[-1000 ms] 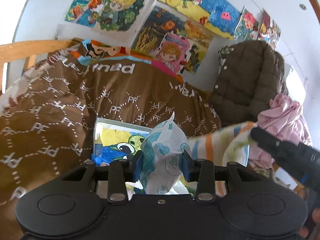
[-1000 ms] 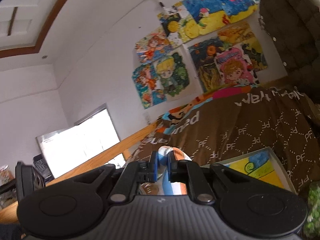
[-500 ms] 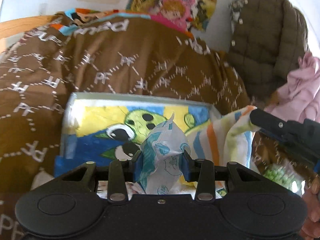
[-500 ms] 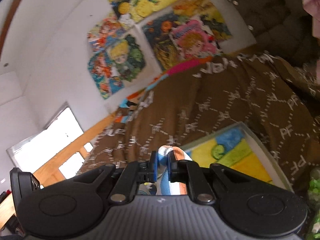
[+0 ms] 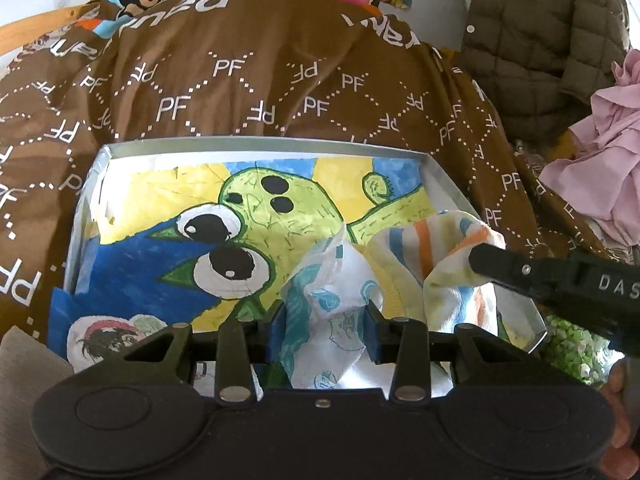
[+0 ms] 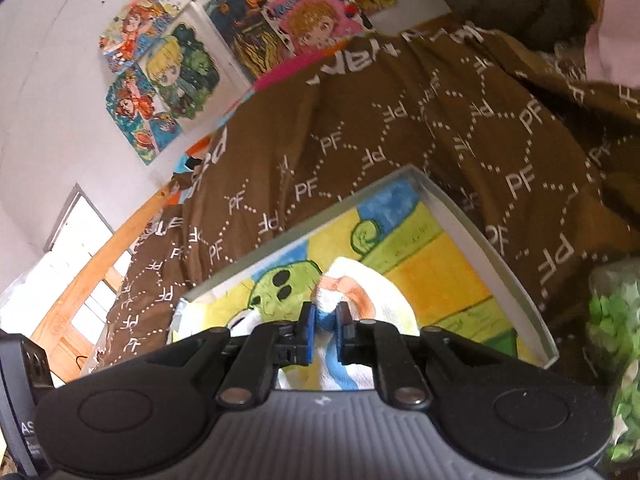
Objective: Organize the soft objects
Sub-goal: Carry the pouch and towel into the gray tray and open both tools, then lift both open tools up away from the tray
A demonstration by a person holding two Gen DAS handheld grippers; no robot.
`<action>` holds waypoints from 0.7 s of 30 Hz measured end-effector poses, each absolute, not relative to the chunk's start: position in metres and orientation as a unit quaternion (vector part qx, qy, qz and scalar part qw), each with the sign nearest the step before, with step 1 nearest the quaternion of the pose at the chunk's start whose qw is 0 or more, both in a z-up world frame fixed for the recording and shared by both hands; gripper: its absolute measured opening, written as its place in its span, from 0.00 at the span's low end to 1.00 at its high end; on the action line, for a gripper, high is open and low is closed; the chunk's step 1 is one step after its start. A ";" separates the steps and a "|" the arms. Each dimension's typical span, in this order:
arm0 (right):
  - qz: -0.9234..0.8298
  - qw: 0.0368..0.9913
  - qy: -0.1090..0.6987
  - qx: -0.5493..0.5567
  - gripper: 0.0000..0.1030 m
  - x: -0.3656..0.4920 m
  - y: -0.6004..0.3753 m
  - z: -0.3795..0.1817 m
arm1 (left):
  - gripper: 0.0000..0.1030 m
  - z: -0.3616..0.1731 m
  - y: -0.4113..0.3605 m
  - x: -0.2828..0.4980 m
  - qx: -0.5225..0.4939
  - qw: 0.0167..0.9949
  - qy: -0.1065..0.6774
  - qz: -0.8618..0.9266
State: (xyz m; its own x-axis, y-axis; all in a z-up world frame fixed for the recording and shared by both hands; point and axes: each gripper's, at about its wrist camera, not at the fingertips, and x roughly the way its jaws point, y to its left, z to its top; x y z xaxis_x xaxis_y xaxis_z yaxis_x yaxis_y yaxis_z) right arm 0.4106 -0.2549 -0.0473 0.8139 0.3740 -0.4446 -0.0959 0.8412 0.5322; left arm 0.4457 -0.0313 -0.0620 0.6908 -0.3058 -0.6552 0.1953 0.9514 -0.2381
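- Now the left tongs [image 5: 326, 322], at the lower centre of the left wrist view, are pinched on a white cloth printed in teal [image 5: 328, 292] — it bunches up between the blue pads and rises just above them.
- The right tongs [image 6: 323, 330] are nearly closed on a fold of a striped cloth [image 5: 436, 256], white with orange, blue and yellow bands; in the left wrist view this cloth hangs at right of centre, touching the painted floor of a shallow tray [image 5: 256, 145].
- The tray lies on a bed's brown quilt [image 5: 240, 80] marked "PF".
- Half a second ago the tray's far rim sat higher in the left view and the wall posters filled the top; now both views are tipped further down and the tray is larger in frame.
- Count: two cloths held, one tray, two tongs; a pink garment [image 5: 600, 160] and a quilted jacket [image 5: 540, 40] lie at upper right.
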 end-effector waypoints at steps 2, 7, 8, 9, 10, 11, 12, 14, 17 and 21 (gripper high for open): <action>0.126 0.918 0.281 0.248 0.12 0.410 -0.255 -0.048 | 0.41 -0.063 -0.031 0.445 -0.073 0.916 0.371 -0.134; 0.117 0.921 0.288 0.235 0.18 0.408 -0.253 -0.047 | 0.44 -0.062 -0.031 0.443 -0.073 0.914 0.380 -0.127; 0.116 0.921 0.288 0.236 0.19 0.407 -0.254 -0.047 | 0.45 -0.062 -0.031 0.442 -0.074 0.913 0.380 -0.125; 0.114 0.920 0.290 0.237 0.21 0.406 -0.254 -0.047 | 0.49 -0.061 -0.032 0.441 -0.072 0.913 0.381 -0.124; 0.112 0.920 0.291 0.238 0.22 0.406 -0.256 -0.046 | 0.50 -0.060 -0.032 0.440 -0.069 0.913 0.382 -0.122; 0.109 0.920 0.292 0.240 0.24 0.405 -0.257 -0.045 | 0.50 -0.060 -0.033 0.439 -0.067 0.914 0.382 -0.121; 0.108 0.919 0.292 0.242 0.26 0.404 -0.258 -0.044 | 0.53 -0.059 -0.033 0.437 -0.065 0.914 0.381 -0.120; 0.106 0.918 0.293 0.245 0.30 0.402 -0.260 -0.042 | 0.59 -0.056 -0.034 0.433 -0.061 0.916 0.379 -0.117; 0.105 0.919 0.290 0.247 0.36 0.397 -0.263 -0.037 | 0.65 -0.050 -0.034 0.426 -0.058 0.918 0.374 -0.115; 0.104 0.922 0.281 0.247 0.48 0.386 -0.269 -0.025 | 0.70 -0.039 -0.031 0.414 -0.061 0.922 0.366 -0.112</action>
